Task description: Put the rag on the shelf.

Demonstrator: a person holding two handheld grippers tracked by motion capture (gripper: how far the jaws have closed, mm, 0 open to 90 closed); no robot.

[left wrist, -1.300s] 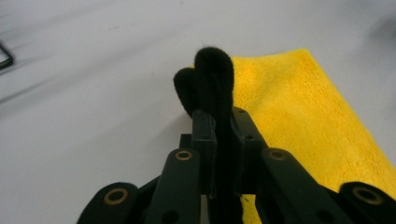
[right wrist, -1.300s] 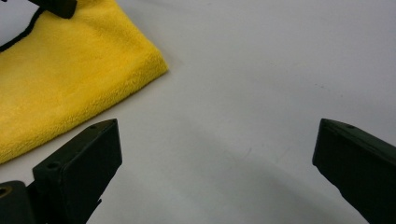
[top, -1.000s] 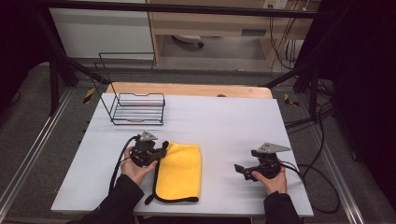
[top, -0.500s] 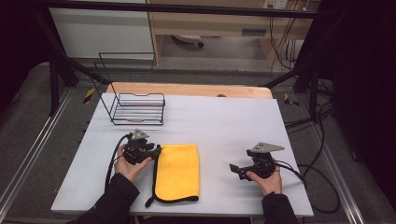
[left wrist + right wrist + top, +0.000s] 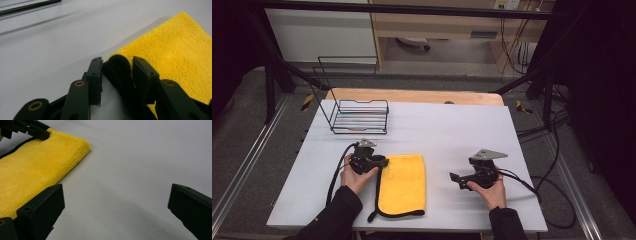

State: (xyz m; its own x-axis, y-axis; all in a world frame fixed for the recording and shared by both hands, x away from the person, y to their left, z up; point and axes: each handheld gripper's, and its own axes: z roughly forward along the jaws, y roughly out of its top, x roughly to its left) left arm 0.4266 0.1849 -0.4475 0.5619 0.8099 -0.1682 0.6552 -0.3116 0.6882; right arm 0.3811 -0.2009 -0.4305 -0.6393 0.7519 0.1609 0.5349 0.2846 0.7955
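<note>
here the yellow cloth lies folded flat on the near middle of the pale surface, its long side running near to far, with a black trim along its left edge that curls round the near end. at the cloth's far left corner the left gripper comes in low; the black trim rises as a small fold between its jaws, which have just been closing and now stand narrowly apart on either side of that fold. whether the pads press on it i cannot tell for sure; a thin gap shows on the left side. in the high view the left gripper sits in a hand just left of the cloth, its cable looping toward the near edge. the right gripper is held well to the right of the cloth, pointing left toward it, jaws wide apart over bare surface with nothing between them. a black wire basket stands at the far left of the surface, well apart from the cloth.
</note>
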